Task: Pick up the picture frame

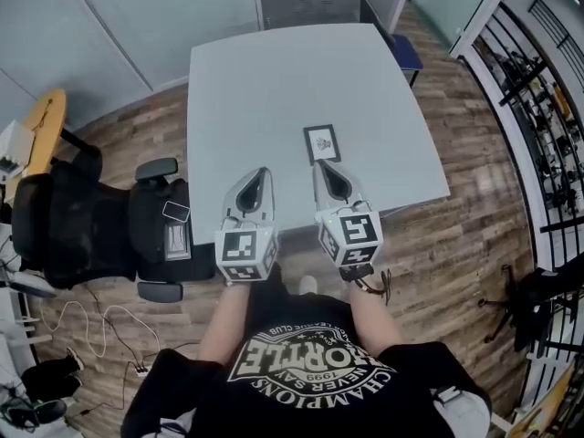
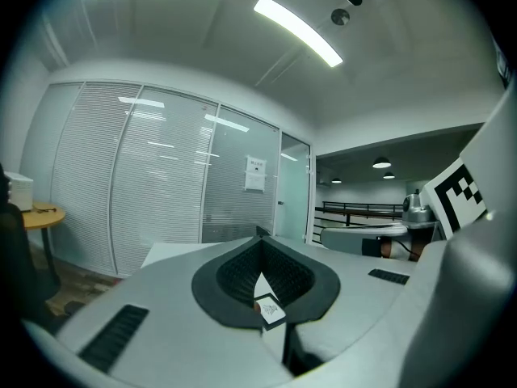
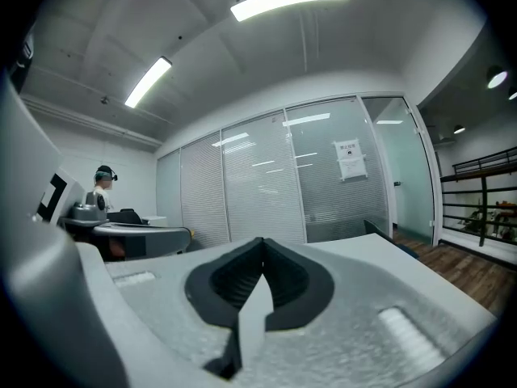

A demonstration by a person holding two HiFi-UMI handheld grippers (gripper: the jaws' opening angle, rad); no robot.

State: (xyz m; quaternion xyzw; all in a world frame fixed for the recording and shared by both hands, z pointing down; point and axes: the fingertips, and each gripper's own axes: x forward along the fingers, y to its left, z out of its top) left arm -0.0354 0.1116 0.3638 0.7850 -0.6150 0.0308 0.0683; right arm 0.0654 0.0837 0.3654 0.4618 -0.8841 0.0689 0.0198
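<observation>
Left tongs [image 1: 262, 173] and right tongs [image 1: 322, 165] are both sitting fully closed, gripping nothing. The picture frame [image 1: 321, 142] is lying on the bench [image 1: 265, 89] just ahead of the right pair.

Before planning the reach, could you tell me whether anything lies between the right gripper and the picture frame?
Nothing visible does: the picture frame lies flat on the table just ahead of the right gripper.

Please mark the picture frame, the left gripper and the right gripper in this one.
picture frame [image 1: 321, 142]: head view, middle of the print inside the dark border.
left gripper [image 1: 262, 171]: head view, where its fingertips meet.
right gripper [image 1: 321, 164]: head view, where its fingertips meet.
</observation>
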